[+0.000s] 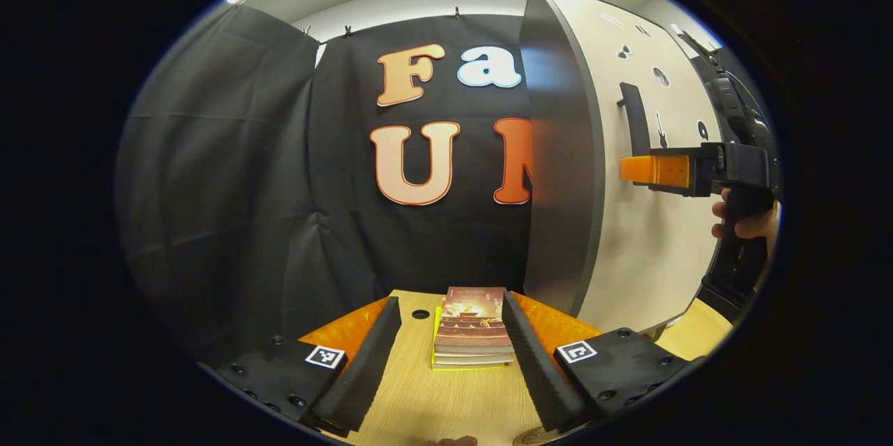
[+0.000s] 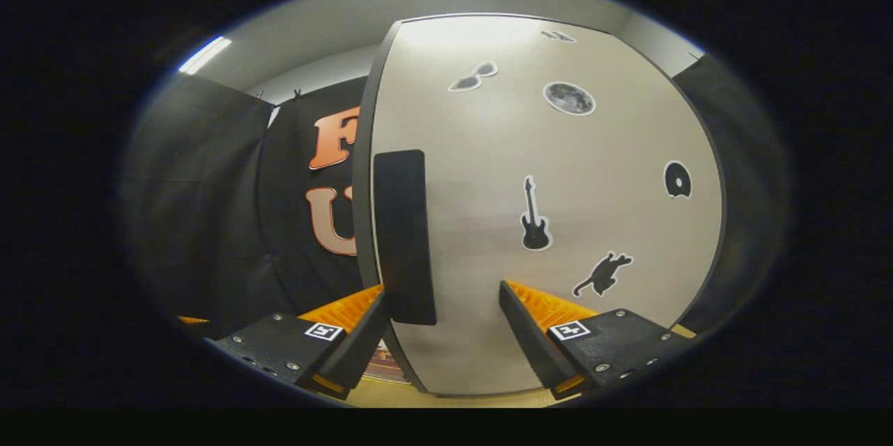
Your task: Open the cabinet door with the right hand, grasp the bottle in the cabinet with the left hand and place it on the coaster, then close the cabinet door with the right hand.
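Pale grey cabinet door point(image 2: 558, 223) with stickers and a black bar handle point(image 2: 403, 236), shut, hiding whatever sits inside. Right hand-held gripper point(image 2: 443, 334) wide open, straddling the handle's lower end, touch unclear. Left hand-held gripper point(image 1: 452, 355) open, empty, over light wooden desk point(image 1: 446, 397), stacked books point(image 1: 474, 327) ahead.

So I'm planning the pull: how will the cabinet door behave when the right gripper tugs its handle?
The door looks like a rigid flat panel, so it should swing rather than flex. The black handle is a raised bar near its edge, giving good leverage. The open right gripper has ribbed pads, so slipping seems unlikely.
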